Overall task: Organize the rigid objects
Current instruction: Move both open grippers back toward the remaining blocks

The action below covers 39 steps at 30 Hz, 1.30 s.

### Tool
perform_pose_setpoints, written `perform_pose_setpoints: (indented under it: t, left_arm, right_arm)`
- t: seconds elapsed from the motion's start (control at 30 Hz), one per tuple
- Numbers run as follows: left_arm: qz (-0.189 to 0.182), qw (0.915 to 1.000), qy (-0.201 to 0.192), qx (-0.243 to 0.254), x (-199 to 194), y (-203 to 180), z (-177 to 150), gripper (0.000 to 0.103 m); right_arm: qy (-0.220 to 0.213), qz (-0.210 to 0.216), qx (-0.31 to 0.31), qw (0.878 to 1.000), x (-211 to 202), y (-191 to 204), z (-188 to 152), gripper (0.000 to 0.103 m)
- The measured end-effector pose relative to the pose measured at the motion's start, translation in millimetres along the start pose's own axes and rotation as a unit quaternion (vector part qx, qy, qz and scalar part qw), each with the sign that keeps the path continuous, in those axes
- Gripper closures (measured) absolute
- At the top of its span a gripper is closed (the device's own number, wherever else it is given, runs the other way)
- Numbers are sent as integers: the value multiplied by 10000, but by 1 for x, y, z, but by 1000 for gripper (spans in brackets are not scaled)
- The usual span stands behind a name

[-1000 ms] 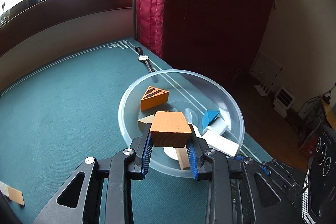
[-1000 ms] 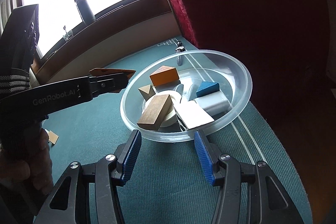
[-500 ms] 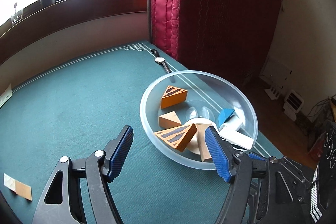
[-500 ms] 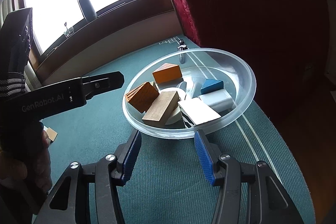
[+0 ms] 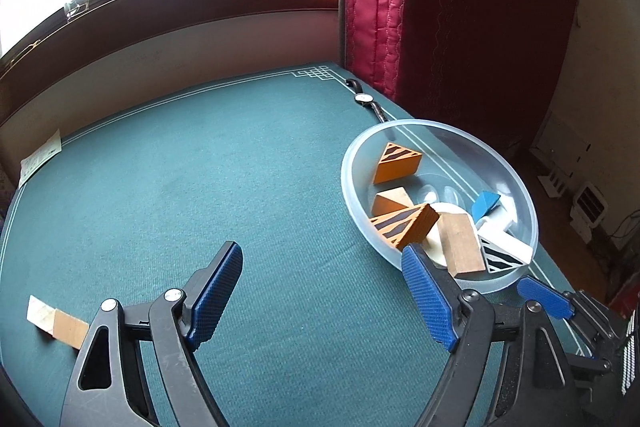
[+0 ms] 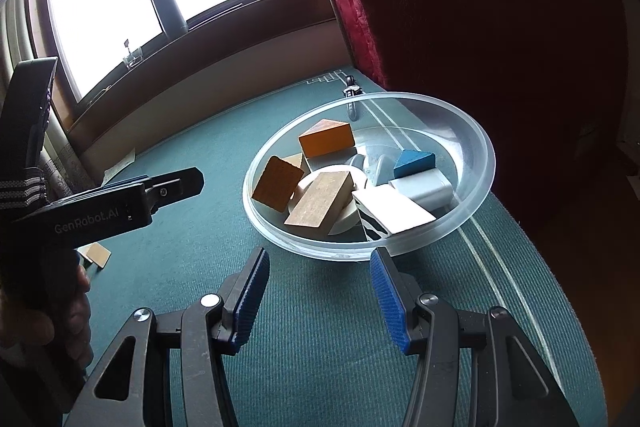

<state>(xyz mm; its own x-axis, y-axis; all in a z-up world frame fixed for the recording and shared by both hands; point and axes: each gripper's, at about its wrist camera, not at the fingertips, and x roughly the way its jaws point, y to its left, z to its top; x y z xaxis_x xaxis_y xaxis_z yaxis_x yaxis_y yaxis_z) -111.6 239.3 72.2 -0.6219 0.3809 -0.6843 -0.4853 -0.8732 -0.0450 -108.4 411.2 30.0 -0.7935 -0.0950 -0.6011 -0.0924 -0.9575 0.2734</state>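
- The left gripper [image 5: 322, 293] tilts down over the green cloth [image 5: 224, 187], its jaws opening with nothing between them; its right finger tip sits just beside the bowl's near rim.
- The right gripper [image 6: 318, 297] also tilts down, jaws apart and empty, just short of the clear bowl [image 6: 478, 203].
- A hand [image 6: 48, 323] grips the left tool's handle.
- The cloth-covered surface has a white border line and runs to a wall under a bright window; a red curtain [image 5: 460, 27] hangs by its far right corner.
- The bowl stands at the surface's right edge and holds several blocks; a striped orange wedge [image 5: 404, 225] leans on its left wall.
- A wristwatch [image 5: 365, 98] lies near the far right corner.
- 1 small wooden block [image 5: 58, 321] lies near the left edge.
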Motion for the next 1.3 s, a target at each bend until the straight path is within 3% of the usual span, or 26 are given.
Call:
perform_pose_setpoints:
  t: [0.37,0.67,1.3]
  left_arm:
    - [197,9997,-12,-155,-13,33,-18,20]
    - [395,9975,34,-590,-28,82,-36,20]
    - [942,9829,-31,-1583,-62,180,-80,20]
  right_arm:
    - [90,111,-225,9996,5,31,-1,47]
    - [372,386,-497,9973,20,67,-3,47]
    - [802,887,-1089,9868,50,144,-15,47]
